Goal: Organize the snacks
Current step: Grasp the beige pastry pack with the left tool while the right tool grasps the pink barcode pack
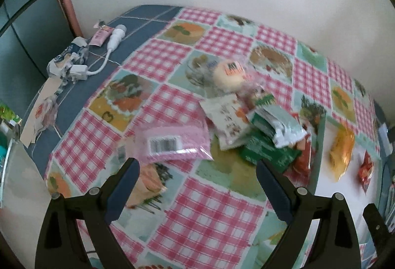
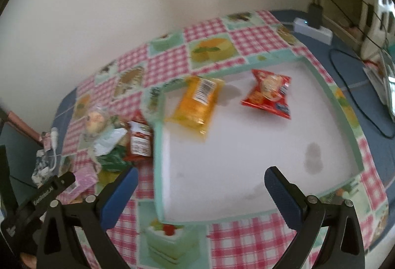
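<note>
Left gripper (image 1: pixel 197 185) jaws wide apart, nothing between, hanging over the checked tablecloth (image 1: pixel 197 207) just short of the snack pile; probably lining up for the next pick, likely the pink packet (image 1: pixel 172 143) since nearest and lying flat with barcode up

Right gripper (image 2: pixel 201 191) jaws fully spread, empty, poised over the white tray (image 2: pixel 246 145); looks like a drop-off position, fingers clear of everything

Tray with green rim serving as sorting spot: yellow packet (image 2: pixel 195 103) and red packet (image 2: pixel 269 93) already inside, apart from each other, both toward the far side so near half free

Rest of snacks heaped outside tray's left edge: white packet (image 1: pixel 227 120), green packet (image 1: pixel 269 150), round bun in clear wrap (image 1: pixel 229 73) at back; overlapped, so top or edge pieces easiest first

Torn wrappers and white cable (image 1: pixel 108 54) at far left corner, not part of sorting
</note>
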The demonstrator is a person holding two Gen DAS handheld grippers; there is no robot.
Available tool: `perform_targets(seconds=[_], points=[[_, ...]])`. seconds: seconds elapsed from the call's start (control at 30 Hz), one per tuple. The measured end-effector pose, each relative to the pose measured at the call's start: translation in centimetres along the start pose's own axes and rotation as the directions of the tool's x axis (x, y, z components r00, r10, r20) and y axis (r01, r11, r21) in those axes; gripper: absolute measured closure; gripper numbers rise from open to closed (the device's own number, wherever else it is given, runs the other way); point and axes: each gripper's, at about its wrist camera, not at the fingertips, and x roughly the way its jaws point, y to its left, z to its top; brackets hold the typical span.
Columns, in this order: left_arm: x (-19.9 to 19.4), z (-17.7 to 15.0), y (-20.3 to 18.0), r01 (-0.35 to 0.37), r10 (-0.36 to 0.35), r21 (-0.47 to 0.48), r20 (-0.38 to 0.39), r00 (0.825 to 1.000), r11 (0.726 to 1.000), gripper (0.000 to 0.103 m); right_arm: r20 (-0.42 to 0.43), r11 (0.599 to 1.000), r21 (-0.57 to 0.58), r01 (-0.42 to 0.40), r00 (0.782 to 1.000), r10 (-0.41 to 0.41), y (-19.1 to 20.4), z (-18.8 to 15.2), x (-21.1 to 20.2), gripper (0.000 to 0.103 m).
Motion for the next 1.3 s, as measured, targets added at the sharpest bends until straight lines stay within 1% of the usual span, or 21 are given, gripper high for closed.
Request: perform_targets(seconds=[0.13,0.27,0.33,0.47,0.6,0.7,0.8,0.9,1.03,1.1,1.13,1.2,1.3], points=[[-0.4,0.8,2.7,-0.006,0.008,-0.047,0.033,0.999,0.999,0.008,0.027,0.998,-0.066,-0.025,0.999,0.027,2.1,0.0,0.0,0.000],[-0.3,1.3,5.8,-0.013,0.018,-0.115,0.043,0.999,0.993,0.008,0.013,0.989,-0.098,-0.112,0.993,0.114,4.2,-0.1,0.7,0.000],[0.0,1.5,7.6,-0.015,0.021,-0.160,0.040,0.999,0.987,0.008,0.002,0.985,-0.107,-0.135,0.991,0.136,5.2,-0.3,1.1,0.000],[0.8,1.3,10.5,-0.005,0.012,-0.228,0.027,1.000,0.974,0.008,-0.022,0.979,-0.152,-0.139,0.990,0.137,7.5,-0.7,2.1,0.000],[1.9,0.9,12.5,-0.017,0.015,-0.278,-0.007,1.000,0.960,0.008,-0.053,0.967,-0.192,-0.169,0.985,0.162,9.9,-1.4,3.1,0.000],[2.9,0.6,13.8,-0.007,-0.003,-0.312,-0.034,0.999,0.950,0.008,-0.077,0.960,-0.208,-0.190,0.981,0.178,11.5,-1.7,3.9,0.000],[3.8,0.3,14.3,0.009,-0.026,-0.298,-0.054,0.998,0.954,0.008,-0.097,0.956,-0.217,-0.199,0.979,0.182,12.8,-2.2,4.7,0.000],[4.9,-0.1,14.3,0.043,-0.070,-0.287,-0.085,0.994,0.957,0.008,-0.104,0.956,-0.228,-0.183,0.981,0.163,14.0,-2.6,5.4,0.000],[5.7,-0.2,13.8,0.117,-0.154,-0.282,-0.111,0.982,0.952,0.008,-0.114,0.960,-0.228,-0.162,0.984,0.139,14.9,-2.8,6.2,0.000],[6.0,-0.1,12.9,0.145,-0.183,-0.257,-0.128,0.975,0.956,0.008,-0.120,0.965,-0.219,-0.147,0.985,0.123,15.1,-2.9,6.7,0.000],[6.3,-0.1,12.2,0.160,-0.196,-0.229,-0.144,0.970,0.960,0.008,-0.122,0.966,-0.214,-0.146,0.985,0.122,15.1,-2.8,6.9,0.000],[6.6,-0.2,11.3,0.172,-0.205,-0.195,-0.163,0.965,0.966,0.008,-0.125,0.969,-0.202,-0.139,0.985,0.115,15.1,-2.7,7.2,0.000],[7.3,-0.4,10.5,0.151,-0.180,-0.159,-0.187,0.966,0.976,0.008,-0.118,0.974,-0.187,-0.128,0.987,0.108,15.2,-2.4,7.4,0.000]])
